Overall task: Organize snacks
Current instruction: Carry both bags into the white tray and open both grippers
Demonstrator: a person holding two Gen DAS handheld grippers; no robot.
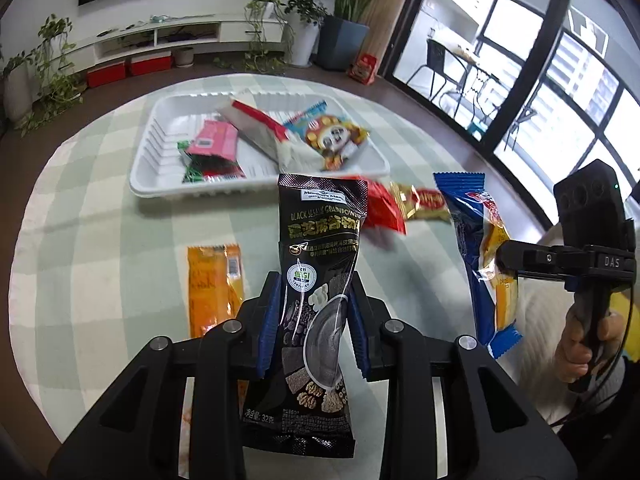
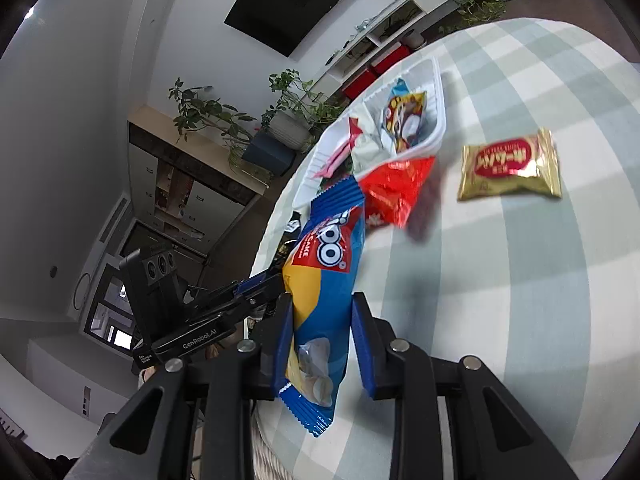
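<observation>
My left gripper (image 1: pixel 314 286) is shut on a black sesame powder packet (image 1: pixel 320 240), which stands upright above the checked tablecloth. In the left wrist view my right gripper (image 1: pixel 505 261) is at the right, shut on a blue cake packet (image 1: pixel 472 240) that hangs on end. The right wrist view shows that gripper (image 2: pixel 322 304) with the blue packet (image 2: pixel 328 256) pinched between its blue pads, and my left gripper (image 2: pixel 262 285) just to its left. The white tray (image 1: pixel 256 191) (image 2: pixel 440 120) holds several snack packets. A red packet (image 1: pixel 380 210) (image 2: pixel 396 188) leans at its near rim.
A gold packet (image 1: pixel 428 202) (image 2: pixel 510 164) lies on the cloth beside the red one. An orange packet (image 1: pixel 214 284) lies flat at the near left. The round table (image 1: pixel 100 240) ends close behind the tray; a person's hand (image 1: pixel 580 344) grips the right handle.
</observation>
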